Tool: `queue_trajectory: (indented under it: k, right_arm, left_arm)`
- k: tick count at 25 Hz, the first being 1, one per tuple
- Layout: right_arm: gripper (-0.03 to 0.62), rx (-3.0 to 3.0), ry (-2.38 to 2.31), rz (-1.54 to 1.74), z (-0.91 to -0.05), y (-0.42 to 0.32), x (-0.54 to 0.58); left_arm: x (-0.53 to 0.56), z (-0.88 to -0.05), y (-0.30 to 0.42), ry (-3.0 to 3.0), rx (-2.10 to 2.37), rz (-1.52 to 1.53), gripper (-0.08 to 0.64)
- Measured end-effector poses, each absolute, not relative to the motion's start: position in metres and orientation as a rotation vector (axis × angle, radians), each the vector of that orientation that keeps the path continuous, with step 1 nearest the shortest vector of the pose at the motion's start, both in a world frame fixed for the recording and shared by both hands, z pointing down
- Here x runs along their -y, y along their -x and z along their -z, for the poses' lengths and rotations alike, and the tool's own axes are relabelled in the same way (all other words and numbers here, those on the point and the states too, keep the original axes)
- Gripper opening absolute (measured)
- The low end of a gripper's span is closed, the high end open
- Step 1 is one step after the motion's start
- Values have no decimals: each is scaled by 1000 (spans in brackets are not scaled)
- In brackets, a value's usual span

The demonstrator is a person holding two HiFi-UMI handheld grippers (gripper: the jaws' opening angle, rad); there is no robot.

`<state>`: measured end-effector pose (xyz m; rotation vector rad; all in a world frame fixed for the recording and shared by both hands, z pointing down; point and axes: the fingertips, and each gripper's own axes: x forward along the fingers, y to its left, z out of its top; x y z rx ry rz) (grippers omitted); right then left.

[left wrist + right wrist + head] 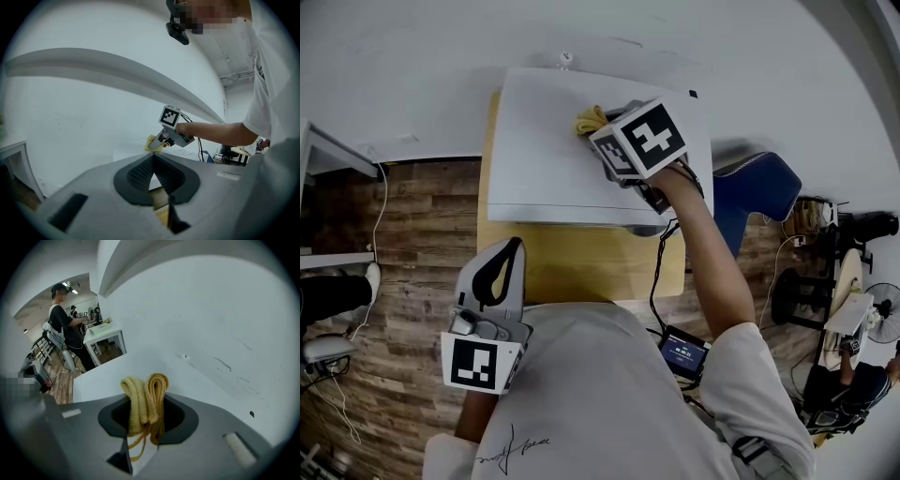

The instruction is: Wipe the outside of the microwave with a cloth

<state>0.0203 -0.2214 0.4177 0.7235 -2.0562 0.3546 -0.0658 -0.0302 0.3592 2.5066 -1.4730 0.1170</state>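
- Cloth (592, 120), yellow and bunched, is clamped in the right claw (602, 133) and held on the white microwave (539, 159) top, near its far edge.
- Left claw (514, 247) is kept clenched and empty by the wooden surface's (581, 267) left edge.

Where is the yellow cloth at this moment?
In the head view the yellow cloth sits upper centre, pinched in the right claw on the white microwave top, towards its back edge by the wall.
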Motion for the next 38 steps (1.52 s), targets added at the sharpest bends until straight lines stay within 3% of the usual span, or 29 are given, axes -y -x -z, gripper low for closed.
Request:
queue_trajectory:
  k: [38]
  right_arm:
    - [124, 2311, -258, -379, -401, 151, 167]
  left_arm:
    - [26, -351, 82, -2448, 1532, -82, -2]
